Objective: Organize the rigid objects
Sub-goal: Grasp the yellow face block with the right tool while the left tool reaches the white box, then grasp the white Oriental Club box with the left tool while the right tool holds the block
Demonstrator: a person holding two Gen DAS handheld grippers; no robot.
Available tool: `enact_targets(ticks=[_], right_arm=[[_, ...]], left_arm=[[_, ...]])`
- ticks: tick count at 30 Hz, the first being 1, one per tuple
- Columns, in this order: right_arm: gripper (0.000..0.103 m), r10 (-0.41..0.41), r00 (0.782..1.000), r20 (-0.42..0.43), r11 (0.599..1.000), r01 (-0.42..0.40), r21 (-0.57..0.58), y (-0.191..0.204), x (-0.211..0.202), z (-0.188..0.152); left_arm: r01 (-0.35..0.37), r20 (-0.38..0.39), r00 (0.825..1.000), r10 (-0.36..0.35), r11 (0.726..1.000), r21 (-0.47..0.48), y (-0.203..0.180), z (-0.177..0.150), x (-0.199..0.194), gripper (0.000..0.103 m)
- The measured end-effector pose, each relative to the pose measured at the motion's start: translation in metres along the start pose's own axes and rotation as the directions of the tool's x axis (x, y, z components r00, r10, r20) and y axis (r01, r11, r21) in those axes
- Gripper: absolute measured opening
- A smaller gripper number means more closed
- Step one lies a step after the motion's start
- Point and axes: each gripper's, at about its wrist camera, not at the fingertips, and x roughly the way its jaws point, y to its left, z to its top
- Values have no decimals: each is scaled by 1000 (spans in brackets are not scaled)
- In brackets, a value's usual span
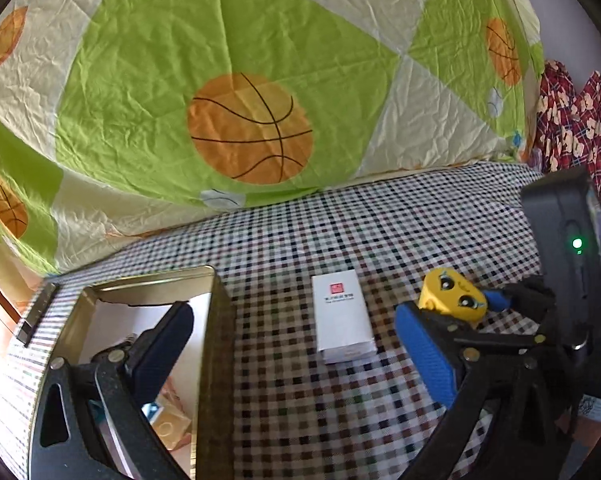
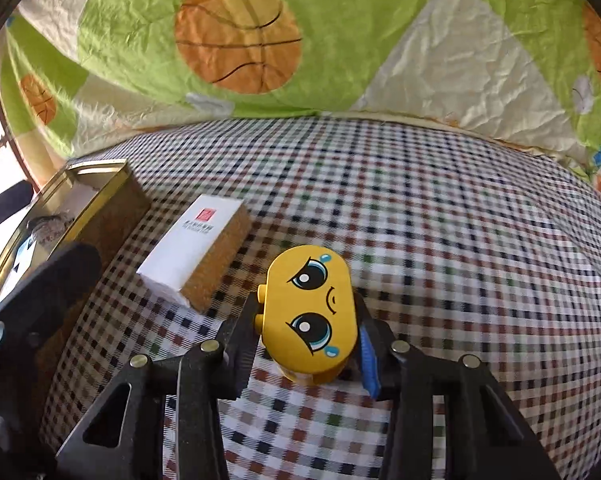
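Observation:
A yellow toy block with a crying cartoon face [image 2: 312,314] sits between the fingers of my right gripper [image 2: 308,344], which is shut on it just above the checkered cloth. In the left wrist view the same block [image 1: 452,294] shows at the right, held by the other gripper. A white box with a red logo [image 1: 342,318] lies flat on the cloth; it also shows in the right wrist view [image 2: 192,248]. My left gripper [image 1: 296,344] is open and empty, its left finger over a gold tin [image 1: 216,344], its blue-padded right finger beside the white box.
The open gold tin [image 2: 100,200] holds small cartons and paper. A green and cream basketball-print quilt [image 1: 252,80] rises behind the checkered cloth [image 2: 460,240]. A red patterned fabric [image 1: 572,120] lies at the far right.

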Motion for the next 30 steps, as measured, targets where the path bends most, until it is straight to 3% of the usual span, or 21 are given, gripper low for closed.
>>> enact_targets(ticks=[6,9,12,14,18,21,25,30], right_arm=[[45,-75,997,29,994,72,80,-31,-9,-1],[45,-90,995,28,988,86,130,-46,-11,-3],[45,-90,995,39,988,85,126,-47,-14,-3],[45,-92,995,46,990,86,116,-45,-16,-4],[45,-84,995,59,992,78,102,-45,-19,-5],[45,-78,994,79,995,72,70,-39,-21,-5],[45,-59,995,81,997,54,64,-38,-20,-6],[45,-40,994,101,996,32,78,-40,-23,-8]], left_arm=[[-20,-45,999,21,1000,13,-16,7,24,100],[-22,-90,996,23,1000,12,-20,8,41,94],[-23,-111,994,26,999,26,-26,7,51,91],[-16,-125,992,19,999,29,-29,7,58,83],[9,-173,985,-4,1000,28,-33,5,71,80],[17,-206,978,-13,1000,14,-31,1,81,69],[61,-243,968,-58,998,6,-31,0,87,42],[100,-241,966,-99,995,-8,-31,-1,82,41]])
